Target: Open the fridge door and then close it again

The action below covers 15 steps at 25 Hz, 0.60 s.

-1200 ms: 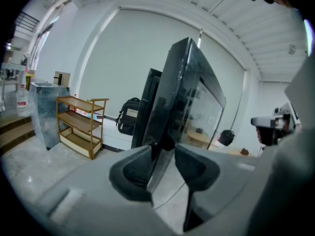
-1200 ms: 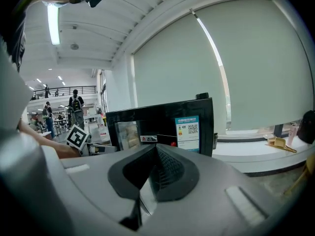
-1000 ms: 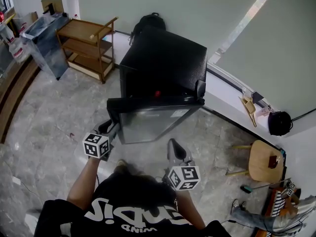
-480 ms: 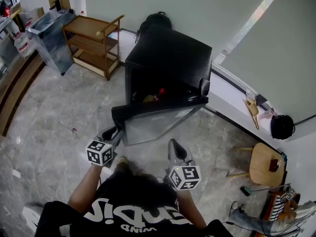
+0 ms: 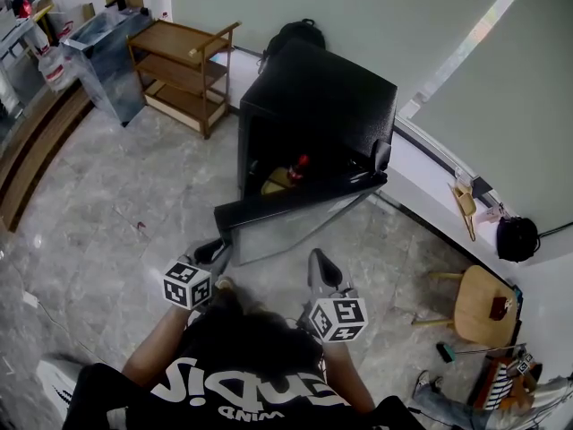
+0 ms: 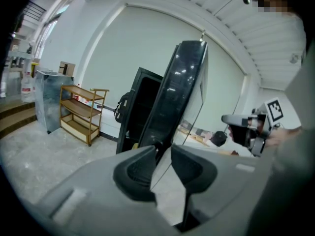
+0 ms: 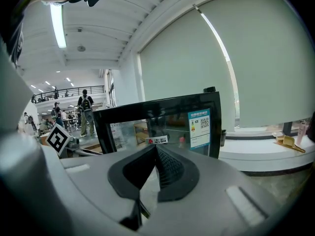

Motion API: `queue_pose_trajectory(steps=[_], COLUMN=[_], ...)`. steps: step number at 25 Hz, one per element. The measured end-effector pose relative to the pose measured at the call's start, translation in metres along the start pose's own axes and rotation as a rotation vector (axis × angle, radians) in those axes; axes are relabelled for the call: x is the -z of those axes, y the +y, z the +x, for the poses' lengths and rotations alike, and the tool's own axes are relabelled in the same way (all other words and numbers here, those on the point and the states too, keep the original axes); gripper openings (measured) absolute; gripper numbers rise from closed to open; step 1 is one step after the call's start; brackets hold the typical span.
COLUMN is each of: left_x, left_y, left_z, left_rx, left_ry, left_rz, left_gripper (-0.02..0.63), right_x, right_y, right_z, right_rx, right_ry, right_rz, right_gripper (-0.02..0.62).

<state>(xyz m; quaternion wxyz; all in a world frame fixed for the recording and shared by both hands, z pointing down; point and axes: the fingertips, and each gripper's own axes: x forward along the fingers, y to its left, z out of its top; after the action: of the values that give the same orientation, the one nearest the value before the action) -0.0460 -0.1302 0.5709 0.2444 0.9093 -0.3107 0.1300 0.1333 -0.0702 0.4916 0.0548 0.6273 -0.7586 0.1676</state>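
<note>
1. Fridge (image 5: pixel 322 106), black, stands at 12 o'clock from the person in the head view, with its front turned toward 6 o'clock.
2. The fridge door (image 5: pixel 300 211) is swung partly open. It is hinged at the fridge's 3 o'clock side and its free end is out toward 8 o'clock. The open wedge shows a red-topped item (image 5: pixel 302 161) and a yellow item (image 5: pixel 277 183) inside.
3. The left gripper (image 5: pixel 216 250) is at the door's free end, at 7 o'clock of the fridge. In the left gripper view its jaws are drawn close, with only a narrow gap between them. The door's edge runs down into that gap, so the jaws are closed on the door.
4. The right gripper (image 5: pixel 317 267) hangs at 6 o'clock of the door, near it and pointing at its glass face. The right gripper view shows its jaws pressed tip to tip with nothing between them.
5. In that view a blue label (image 7: pixel 199 127) sits on the door's glass at 2 o'clock of the jaw tips. A red and white sticker (image 7: pixel 156 140) shows just above the tips, at 12 o'clock.
6. A wooden shelf unit (image 5: pixel 183 61) stands at 10 o'clock of the fridge, apart from it. A dark backpack (image 5: pixel 300 32) lies just behind the fridge at 12 o'clock. A round wooden stool (image 5: pixel 474 296) is at 4 o'clock, well apart.
</note>
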Motion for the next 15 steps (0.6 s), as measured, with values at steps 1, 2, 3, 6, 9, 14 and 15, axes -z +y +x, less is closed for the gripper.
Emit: queue_pose_trajectory(steps=[1, 2, 3, 6, 9, 14, 15], left_x=[0.002, 0.004, 0.006, 0.01, 0.015, 0.025, 0.026], left_y=[-0.003, -0.006, -0.009, -0.018, -0.026, -0.039, -0.041], left_z=[-0.002, -0.003, -0.005, -0.009, -0.012, -0.018, -0.019], left_rx=[0.004, 0.006, 0.008, 0.01, 0.014, 0.022, 0.025], left_ry=[0.003, 0.006, 0.008, 0.01, 0.007, 0.01, 0.01], left_rz=[0.001, 0.003, 0.006, 0.008, 0.008, 0.002, 0.001], left_gripper=[0.098, 0.097, 0.095, 0.091, 0.087, 0.083, 0.083], right_x=[0.001, 0.001, 0.001, 0.002, 0.003, 0.006, 0.006], right_y=[0.0, 0.0, -0.001, -0.001, -0.001, 0.001, 0.001], right_z=[-0.001, -0.002, -0.003, -0.006, -0.009, -0.014, -0.014], right_rx=[0.0, 0.001, 0.001, 0.002, 0.001, -0.003, -0.004], right_ry=[0.0, 0.0, -0.001, -0.001, 0.0, 0.001, 0.0], right_rz=[0.0, 0.001, 0.002, 0.004, 0.004, 0.004, 0.004], right_gripper=[-0.003, -0.003, -0.003, -0.003, -0.003, -0.003, -0.003])
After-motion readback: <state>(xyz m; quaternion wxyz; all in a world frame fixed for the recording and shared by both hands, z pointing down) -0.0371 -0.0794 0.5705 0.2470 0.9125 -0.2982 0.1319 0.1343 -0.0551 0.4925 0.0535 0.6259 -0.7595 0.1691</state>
